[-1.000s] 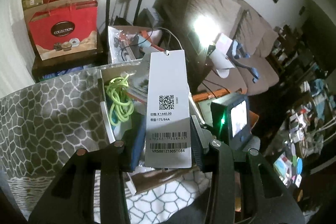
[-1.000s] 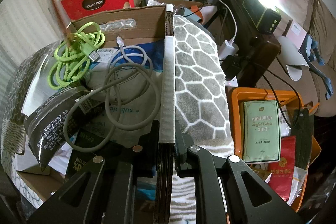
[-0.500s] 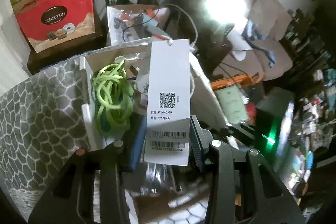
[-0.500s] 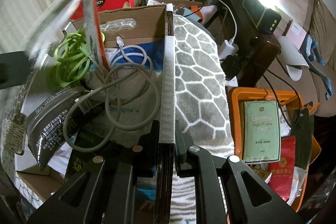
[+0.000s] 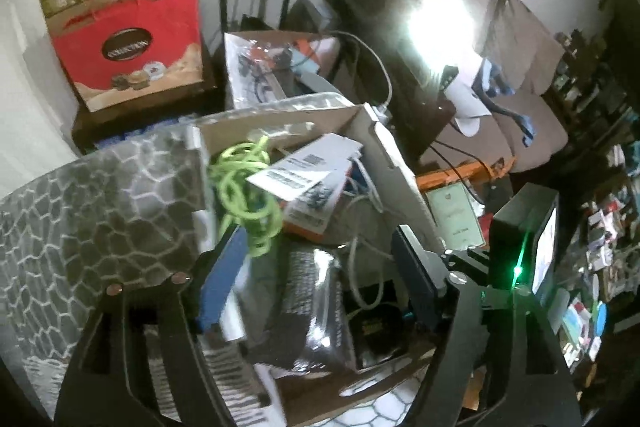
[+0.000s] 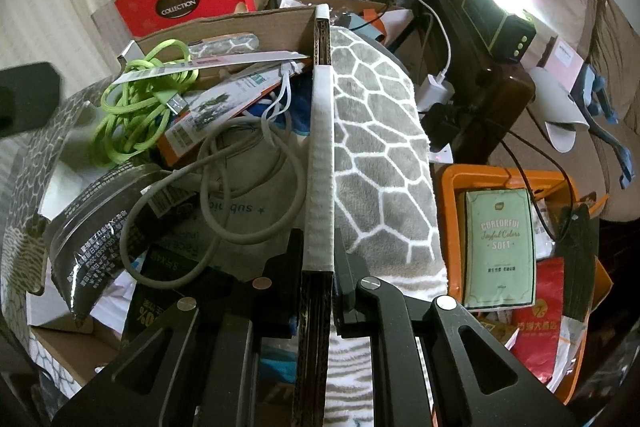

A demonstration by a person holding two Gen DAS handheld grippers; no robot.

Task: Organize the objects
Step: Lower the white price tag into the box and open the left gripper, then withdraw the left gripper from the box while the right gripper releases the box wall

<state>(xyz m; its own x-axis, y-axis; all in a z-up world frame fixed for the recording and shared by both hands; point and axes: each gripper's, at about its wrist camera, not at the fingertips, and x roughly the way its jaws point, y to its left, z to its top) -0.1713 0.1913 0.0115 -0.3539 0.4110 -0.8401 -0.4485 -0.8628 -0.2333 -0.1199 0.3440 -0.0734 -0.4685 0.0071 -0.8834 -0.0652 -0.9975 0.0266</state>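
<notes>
A white price tag (image 5: 304,167) lies flat in the open cardboard box (image 5: 394,171), across the green cable (image 5: 244,187) and an orange-edged card. My left gripper (image 5: 320,267) hangs just above the box's contents; its jaws are opening and nothing is between them. A black foil bag (image 5: 312,303) shows below the jaws. In the right wrist view the tag (image 6: 208,65) rests edge-on over the green cable (image 6: 136,107), beside a coiled grey cable (image 6: 224,187). My right gripper (image 6: 318,267) is shut on the box's side wall (image 6: 320,147).
A grey honeycomb blanket (image 6: 380,147) lies under and around the box. An orange tray (image 6: 452,179) with a green pack and red bags sits to the right. Red gift boxes (image 5: 132,43) stand behind. A sofa and a bright lamp are farther back.
The left gripper sank toward the box and opened wide. The tag it held upright dropped and now lies flat inside the box. The right gripper kept still on the wall.
</notes>
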